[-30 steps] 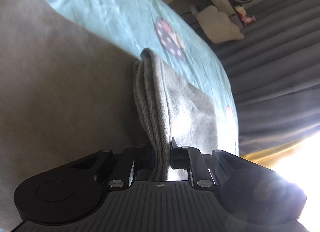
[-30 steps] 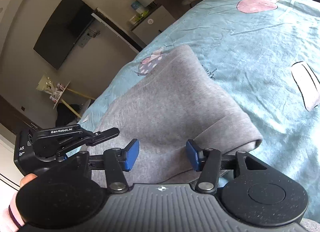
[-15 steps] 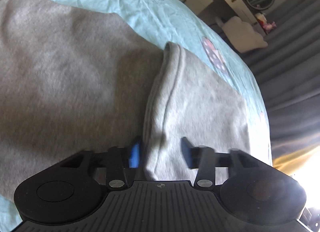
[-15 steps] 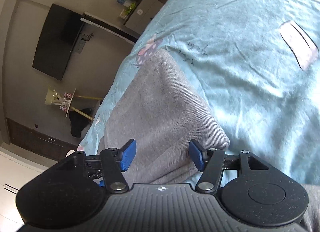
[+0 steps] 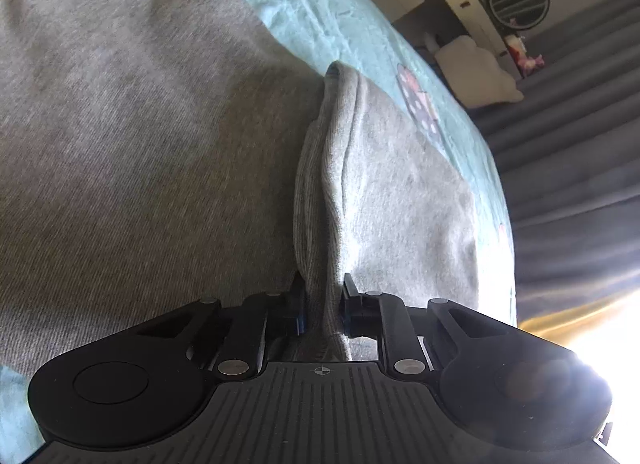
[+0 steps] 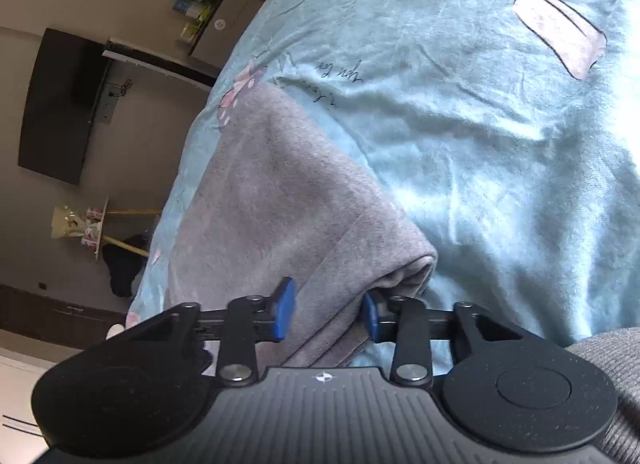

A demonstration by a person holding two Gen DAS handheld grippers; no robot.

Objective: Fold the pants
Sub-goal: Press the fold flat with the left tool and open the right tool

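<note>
Pants [image 5: 168, 135] lengthwise away along bedsheet [image 6: 460, 135], both grippers' fingers [image 5: 347, 296] newly clamped on folds.

Your gray pants [image 5: 160, 151] run off the left wrist picture's left and top edges. Glare whites out its lower right corner. The bedsheet [image 6: 480, 143] under the pants is hidden. Shelf items are too small to identify.

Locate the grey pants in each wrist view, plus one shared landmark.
Left wrist: grey pants fill the left and centre; a bunched fold runs down into the left gripper.
Right wrist: pants lie centre-left, folded edge between the right gripper pads.
Shared landmark: the light blue printed bedsheet.
</note>
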